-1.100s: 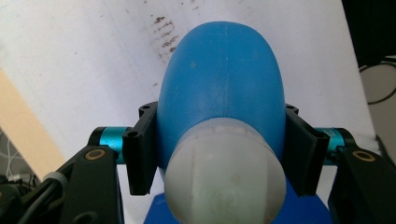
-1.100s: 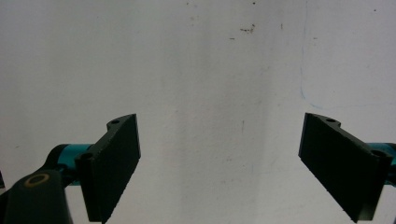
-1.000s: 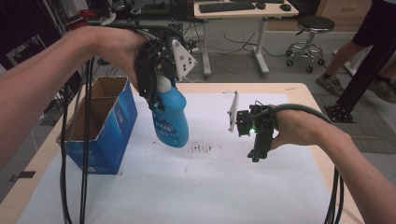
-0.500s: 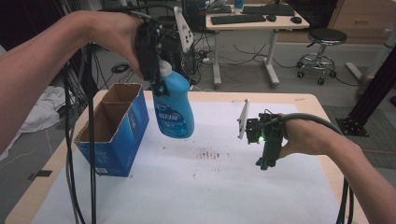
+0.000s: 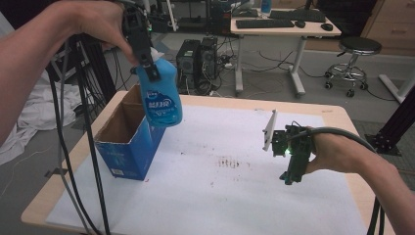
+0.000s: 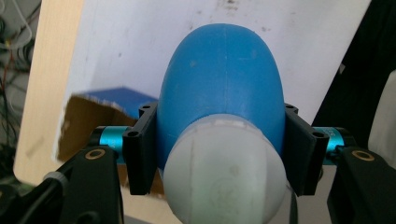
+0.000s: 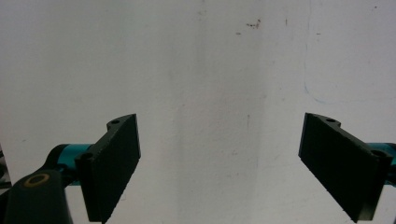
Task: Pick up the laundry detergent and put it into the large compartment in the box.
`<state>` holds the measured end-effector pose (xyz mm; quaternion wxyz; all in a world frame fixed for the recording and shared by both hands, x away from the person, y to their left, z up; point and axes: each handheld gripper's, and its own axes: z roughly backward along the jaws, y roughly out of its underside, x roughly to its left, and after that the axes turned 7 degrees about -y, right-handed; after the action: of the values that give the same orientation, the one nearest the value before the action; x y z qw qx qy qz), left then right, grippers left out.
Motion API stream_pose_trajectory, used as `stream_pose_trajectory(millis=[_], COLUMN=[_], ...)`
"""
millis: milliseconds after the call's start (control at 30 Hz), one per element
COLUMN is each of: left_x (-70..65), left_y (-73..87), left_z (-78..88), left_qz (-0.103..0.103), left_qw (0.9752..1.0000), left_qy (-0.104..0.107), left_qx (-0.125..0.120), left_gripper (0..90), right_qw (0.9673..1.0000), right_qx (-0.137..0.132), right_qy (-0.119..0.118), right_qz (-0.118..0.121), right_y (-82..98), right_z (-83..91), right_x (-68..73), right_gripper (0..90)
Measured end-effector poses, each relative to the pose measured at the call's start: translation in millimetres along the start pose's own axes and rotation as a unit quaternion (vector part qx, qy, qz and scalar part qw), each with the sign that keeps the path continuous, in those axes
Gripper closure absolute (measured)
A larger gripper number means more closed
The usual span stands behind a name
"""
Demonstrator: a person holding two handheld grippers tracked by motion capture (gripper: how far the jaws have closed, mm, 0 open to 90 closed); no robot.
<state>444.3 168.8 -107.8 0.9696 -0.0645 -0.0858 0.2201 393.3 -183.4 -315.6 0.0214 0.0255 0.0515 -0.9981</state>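
Left gripper (image 5: pixel 147 61) clamped on the blue plastic bottle with white cap (image 5: pixel 160 95), pads pinching its shoulder; bottle hangs in the air above the open blue cardboard box (image 5: pixel 128 147) at the table's left. Right gripper (image 5: pixel 292 171) spread wide, nothing between its pads, low over the white table sheet (image 5: pixel 220 196).

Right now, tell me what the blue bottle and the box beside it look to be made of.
Blue bottle: likely plastic, smooth with a soft sheen; a moulded seam runs down its body and a printed label sits on the front. Its whitish top also looks plastic. The left tool is shut on it.

Box: corrugated cardboard, matte; brown raw inside, blue print outside, with a ragged torn top edge.
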Motion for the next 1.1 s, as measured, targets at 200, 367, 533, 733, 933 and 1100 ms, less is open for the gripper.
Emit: stream_pose_trajectory(millis=[200,367,533,733,933,1100], left_x=[13.1,19.9,23.4,26.6,29.2,32.0], left_y=[23.1,37.2,48.9,59.2,67.6,72.6], left_z=[7.7,14.3,15.1,14.3,11.5,5.7], left_qz=[0.069,0.111,0.139,0.165,0.19,0.213], left_qw=[0.9975,0.9936,0.9898,0.9846,0.9794,0.974], left_qy=[-0.011,-0.019,-0.022,-0.036,-0.039,-0.038], left_qx=[0.006,0.013,0.026,0.045,0.056,0.066], left_gripper=[38.2,38.3,38.2,38.2,38.2,38.2], right_qw=[1.0,1.0,1.0,1.0,1.0,1.0], right_qx=[0.001,0.004,0.004,0.005,0.005,0.008], right_qy=[-0.001,-0.003,-0.003,-0.003,-0.002,-0.002], right_qz=[0.0,-0.002,-0.001,0.002,0.003,0.006], right_y=[0.7,0.7,0.2,-1.3,-3.3,-3.5], right_z=[-0.5,-1.3,-2.0,-2.5,-3.2,-3.5], right_x=[0.1,0.0,-0.8,-0.4,0.2,0.9], right_gripper=[11.9,11.8,11.9,11.8,11.9,11.8])
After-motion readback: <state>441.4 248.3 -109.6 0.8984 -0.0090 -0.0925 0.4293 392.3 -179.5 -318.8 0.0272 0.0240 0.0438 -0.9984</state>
